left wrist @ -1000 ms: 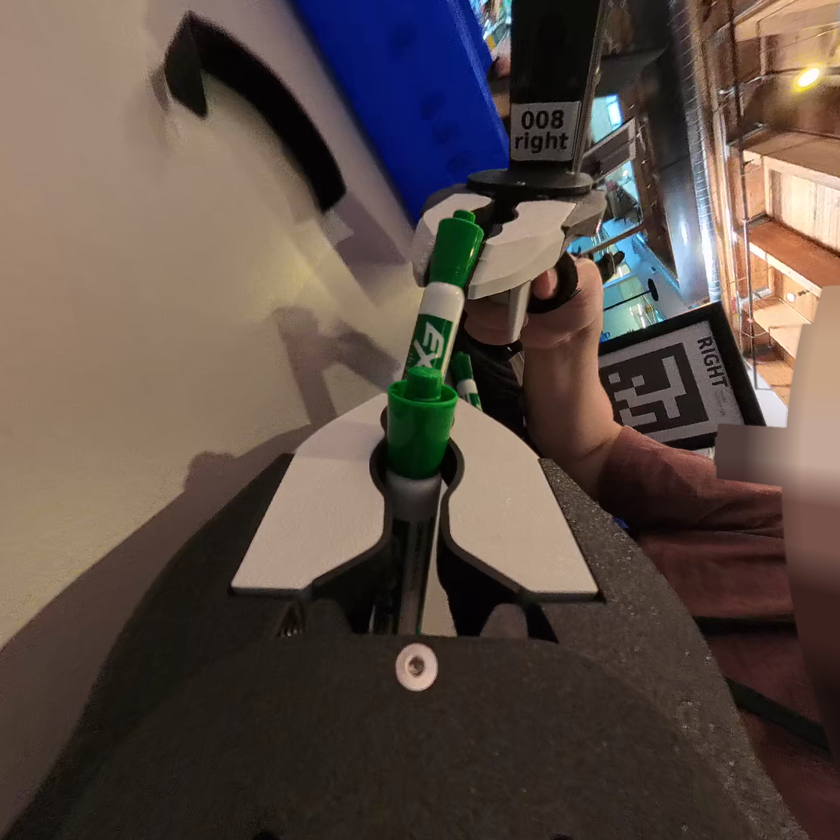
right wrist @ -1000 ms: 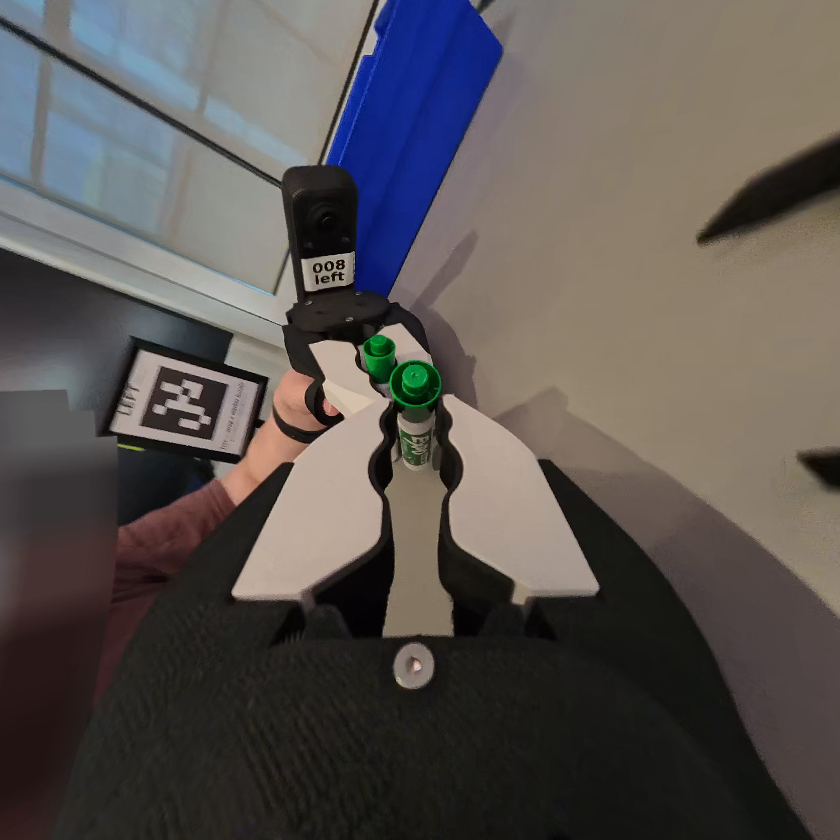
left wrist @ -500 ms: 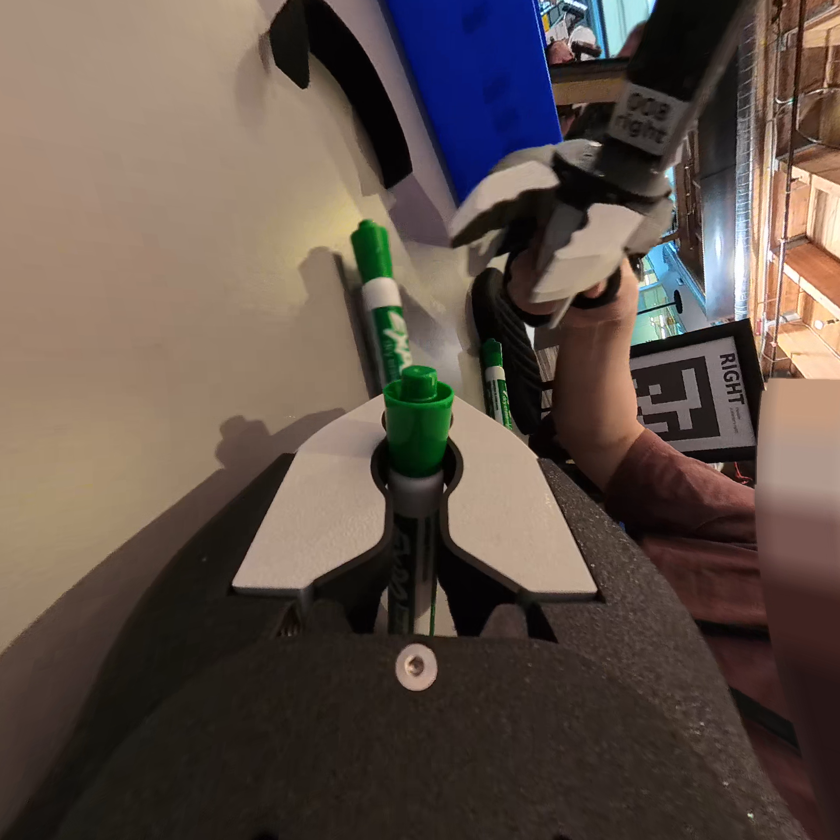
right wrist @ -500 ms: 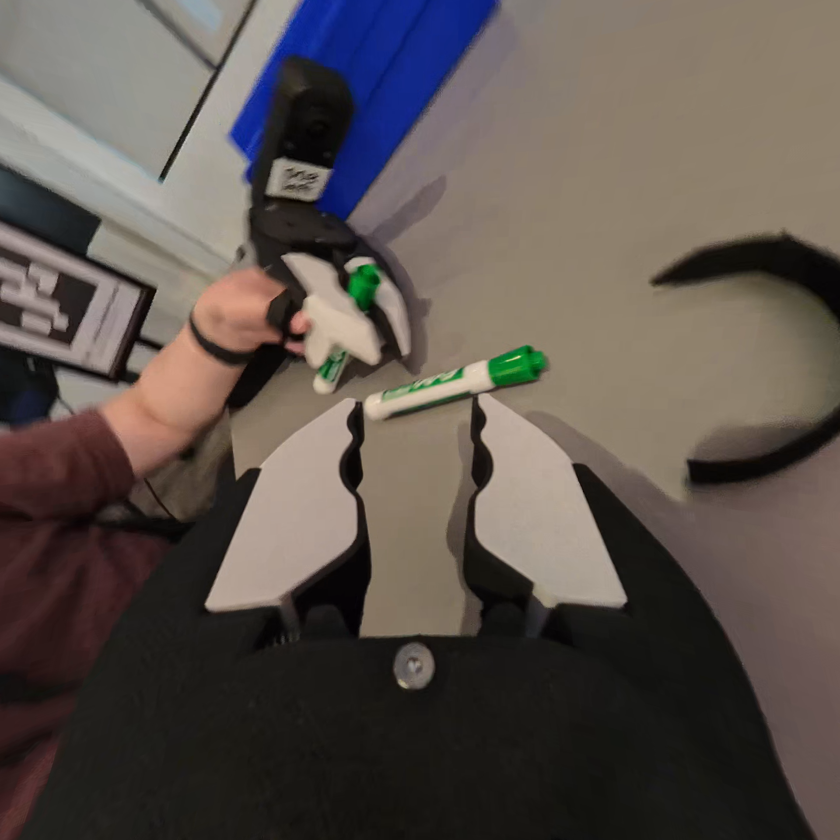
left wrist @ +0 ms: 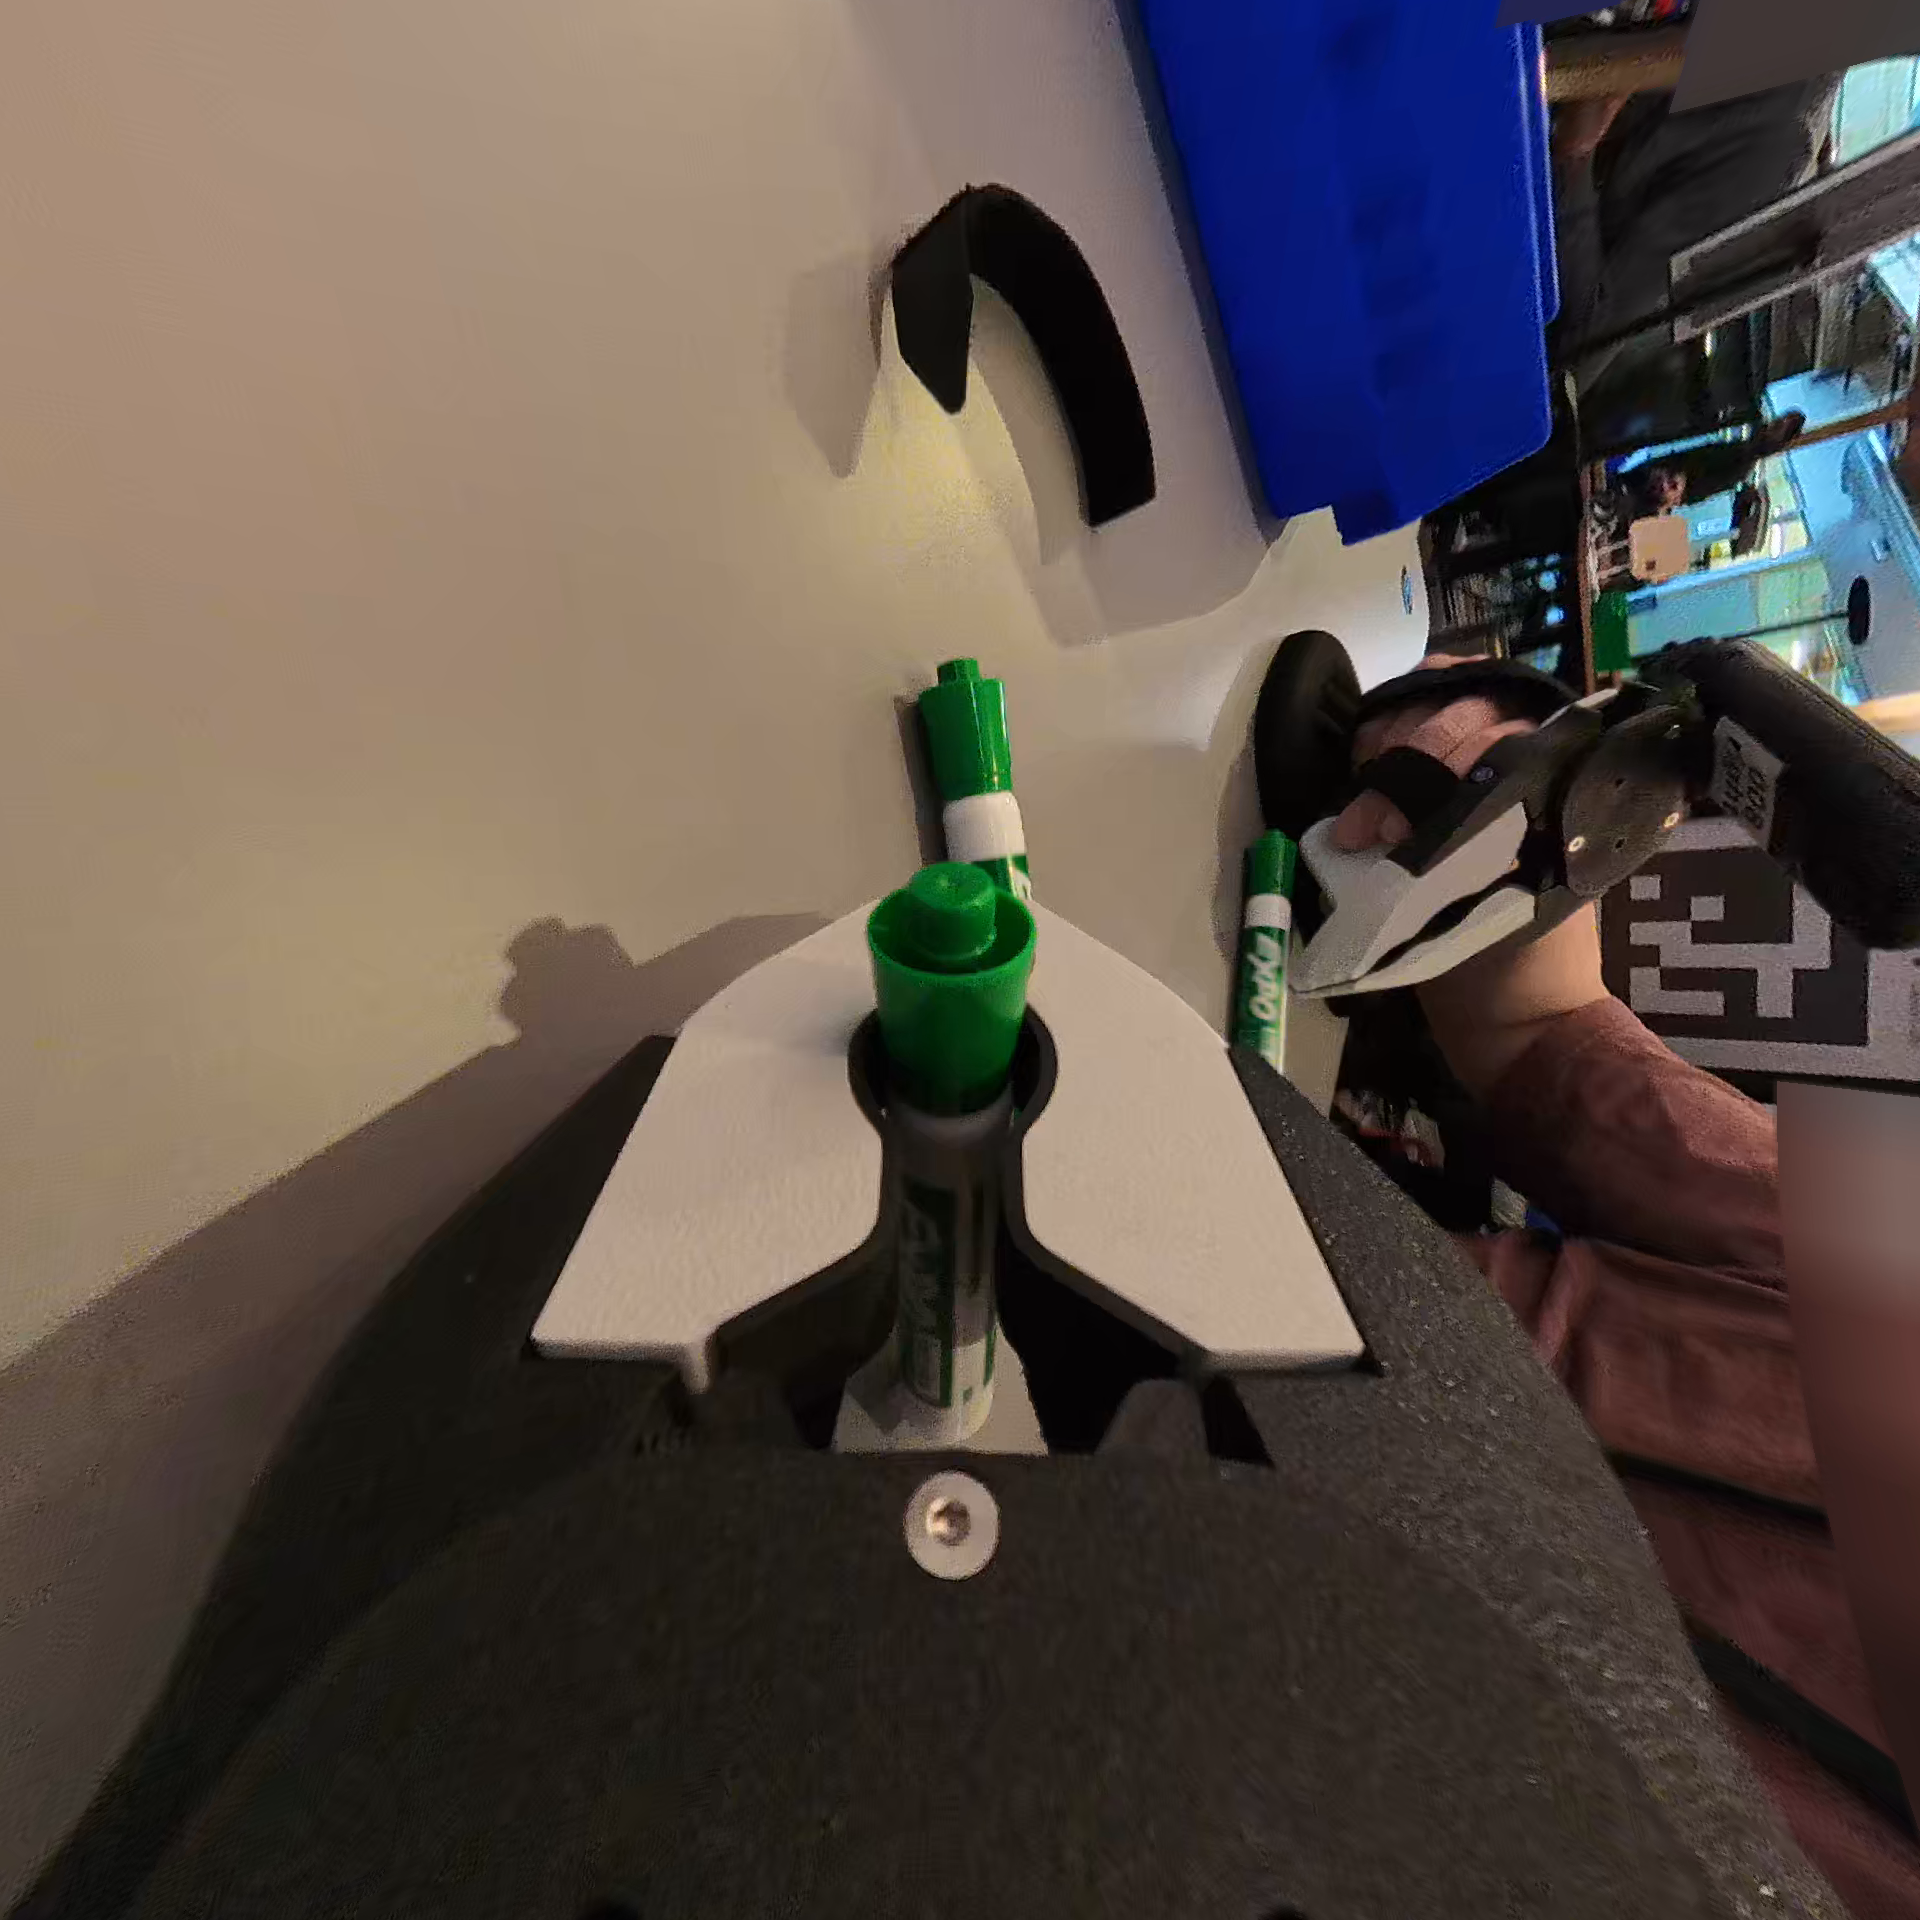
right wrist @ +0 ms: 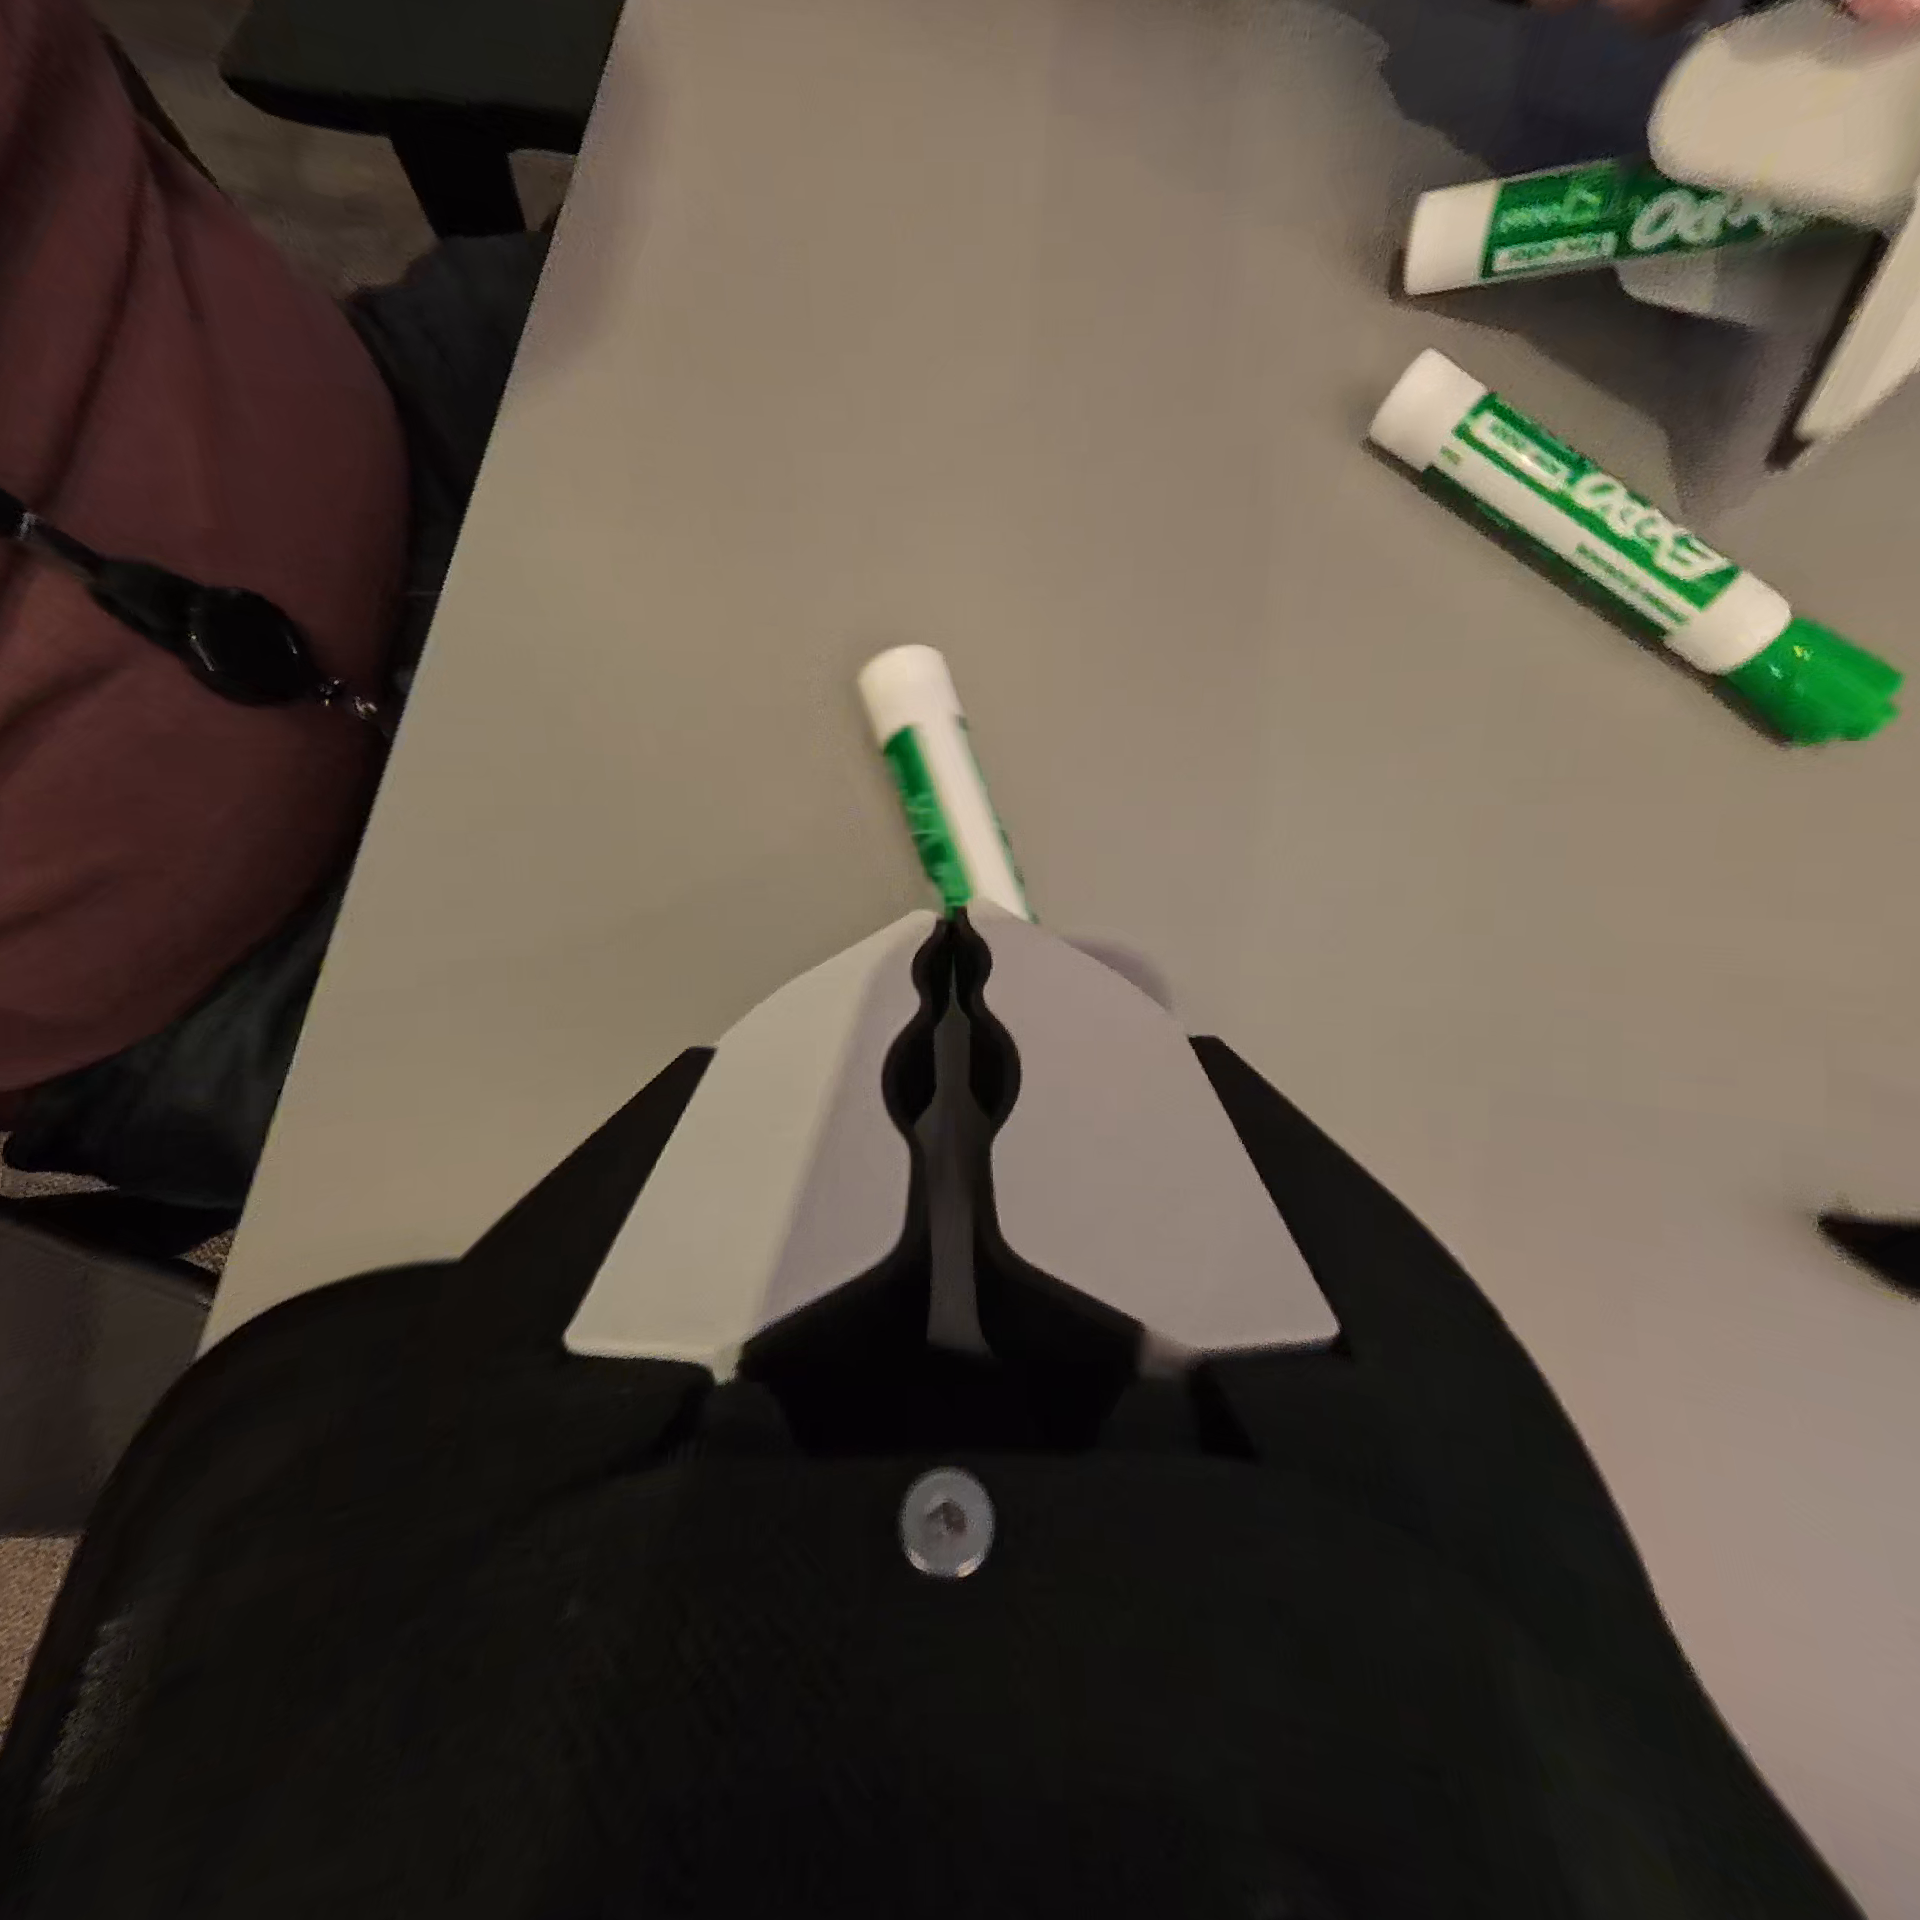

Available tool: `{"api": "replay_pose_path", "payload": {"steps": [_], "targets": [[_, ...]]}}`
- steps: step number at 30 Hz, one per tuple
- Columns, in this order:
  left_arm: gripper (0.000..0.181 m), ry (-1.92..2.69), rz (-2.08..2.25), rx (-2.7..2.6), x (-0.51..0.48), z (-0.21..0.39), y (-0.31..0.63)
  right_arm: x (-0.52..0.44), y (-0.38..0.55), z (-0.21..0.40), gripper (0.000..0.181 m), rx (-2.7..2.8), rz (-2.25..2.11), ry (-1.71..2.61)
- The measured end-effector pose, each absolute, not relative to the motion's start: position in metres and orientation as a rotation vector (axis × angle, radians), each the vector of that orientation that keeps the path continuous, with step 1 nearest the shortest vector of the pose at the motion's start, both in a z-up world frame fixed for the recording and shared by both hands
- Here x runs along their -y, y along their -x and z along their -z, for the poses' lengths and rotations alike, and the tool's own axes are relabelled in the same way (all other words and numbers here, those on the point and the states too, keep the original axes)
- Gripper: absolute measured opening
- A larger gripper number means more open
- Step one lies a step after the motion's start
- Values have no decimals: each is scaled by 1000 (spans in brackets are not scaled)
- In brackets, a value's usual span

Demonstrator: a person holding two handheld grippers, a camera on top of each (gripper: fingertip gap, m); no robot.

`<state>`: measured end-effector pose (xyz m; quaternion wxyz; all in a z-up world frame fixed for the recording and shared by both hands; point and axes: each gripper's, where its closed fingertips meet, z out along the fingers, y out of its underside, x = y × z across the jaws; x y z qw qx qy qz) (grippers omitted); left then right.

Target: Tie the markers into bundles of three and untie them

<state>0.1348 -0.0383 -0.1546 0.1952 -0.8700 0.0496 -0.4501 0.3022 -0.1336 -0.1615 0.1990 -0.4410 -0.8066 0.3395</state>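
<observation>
Between left hand-held gripper (left wrist: 951, 1023) fingers, marker (left wrist: 948, 997)

Each hand-held gripper (left wrist: 951, 1023): white fingers, black textured body w/ silver screw; person's sleeve (left wrist: 1621, 1236) maroon.

I see a pale grey table (right wrist: 1091, 343) filling most of both views, matte, with soft shadows lying across it. A blue bin (left wrist: 1351, 239) stands at its far edge. Past that edge in the left wrist view I look into a bright room (left wrist: 1766, 540) with glass and daylight, dark frames and shelving; details there are too small for me to make out. A black-and-white marker board (left wrist: 1704, 966) stands just off the table edge. In the right wrist view, beyond the table's near edge, I see a dark chair base (right wrist: 436, 125) over carpet (right wrist: 312, 177), dim compared with the tabletop
</observation>
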Motion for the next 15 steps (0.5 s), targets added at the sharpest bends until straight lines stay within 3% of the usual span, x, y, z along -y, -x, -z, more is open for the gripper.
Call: {"api": "replay_pose_path", "payload": {"steps": [8, 12, 15], "targets": [[36, 2479, 1374, -244, 35, 155, -155, 116, -257, 170, 4, 2404, -822, 1115], [48, 2498, 1278, -284, 36, 154, -147, 88, -227, 139, 32, 2268, -823, 1048], [50, 2497, 1195, -297, 40, 151, -144, 57, -211, 137, 34, 2228, -796, 1078]]}}
